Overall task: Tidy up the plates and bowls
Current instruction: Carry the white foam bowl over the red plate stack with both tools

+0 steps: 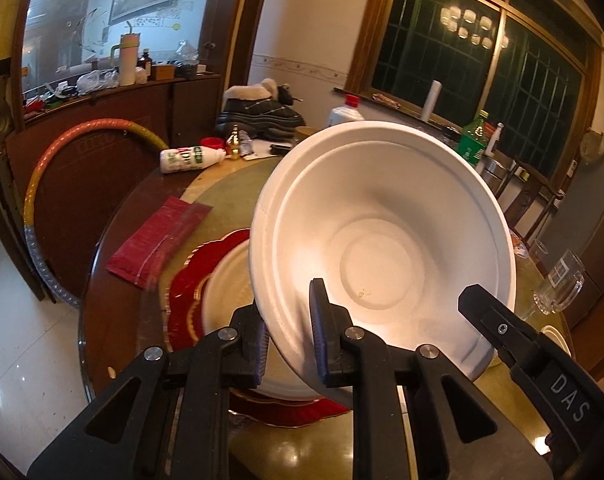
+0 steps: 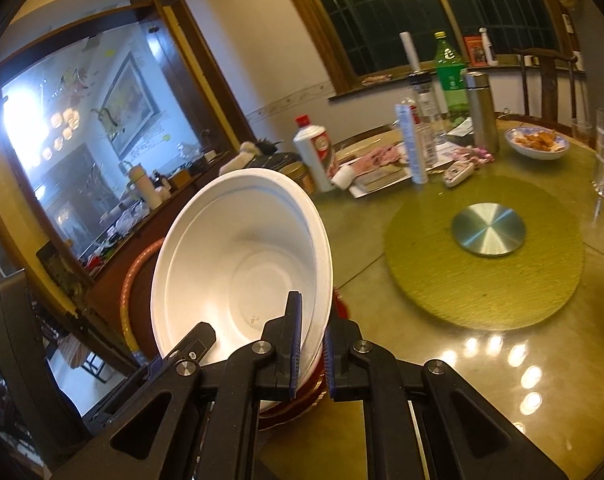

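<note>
Above the red scalloped plate (image 1: pixel 190 280) and the white plate (image 1: pixel 226 292) stacked on it, a white bowl (image 1: pixel 381 232) hangs tilted, its rim clamped on one side by the left gripper (image 1: pixel 290 336) and on the other by the right gripper (image 2: pixel 311 344). "DAS" is printed on the right gripper's arm in the left view. Behind, on the table (image 2: pixel 441 360), a green bottle (image 2: pixel 449 72) carries a label too blurred to read.

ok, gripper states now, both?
Left gripper: closed on the white bowl rim.
Right gripper: closed on the same bowl's rim.
</note>
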`<state>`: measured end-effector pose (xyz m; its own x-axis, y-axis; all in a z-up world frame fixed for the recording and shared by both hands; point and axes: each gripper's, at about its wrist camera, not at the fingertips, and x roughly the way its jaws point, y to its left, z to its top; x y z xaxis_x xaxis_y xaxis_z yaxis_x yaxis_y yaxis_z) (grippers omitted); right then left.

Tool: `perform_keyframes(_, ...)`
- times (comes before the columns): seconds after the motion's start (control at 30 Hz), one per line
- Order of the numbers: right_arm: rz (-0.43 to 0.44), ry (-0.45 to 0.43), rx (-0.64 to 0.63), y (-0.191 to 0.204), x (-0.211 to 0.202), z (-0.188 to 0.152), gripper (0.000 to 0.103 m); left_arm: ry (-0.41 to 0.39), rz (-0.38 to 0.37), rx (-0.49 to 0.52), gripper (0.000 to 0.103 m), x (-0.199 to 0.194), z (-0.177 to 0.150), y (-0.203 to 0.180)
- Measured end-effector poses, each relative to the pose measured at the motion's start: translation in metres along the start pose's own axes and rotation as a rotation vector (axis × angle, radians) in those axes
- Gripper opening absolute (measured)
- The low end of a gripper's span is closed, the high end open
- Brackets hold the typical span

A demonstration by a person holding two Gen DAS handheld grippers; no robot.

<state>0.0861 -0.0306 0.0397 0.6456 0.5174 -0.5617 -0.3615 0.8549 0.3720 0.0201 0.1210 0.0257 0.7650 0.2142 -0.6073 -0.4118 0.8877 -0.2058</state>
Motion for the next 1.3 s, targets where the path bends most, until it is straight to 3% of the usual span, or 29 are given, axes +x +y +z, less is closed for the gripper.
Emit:
perform_keyframes(0.37,0.056,0.121,-0.008,0.023,0.029,-0.001,0.01,0.083,0.011,-0.033,0.016,0.009,0.005,0.032)
perform_keyframes(0.7,0.071,0.205,0.029,0.02,0.054,-0.005,0.01,0.16,0.023,-0.044,0.016,0.024,0.0,0.042)
perform_keyframes(1.3,0.065,0.26,0.042,0.018,0.069,-0.01,0.01,0.178,0.036,-0.035,0.016,0.026,-0.001,0.048)
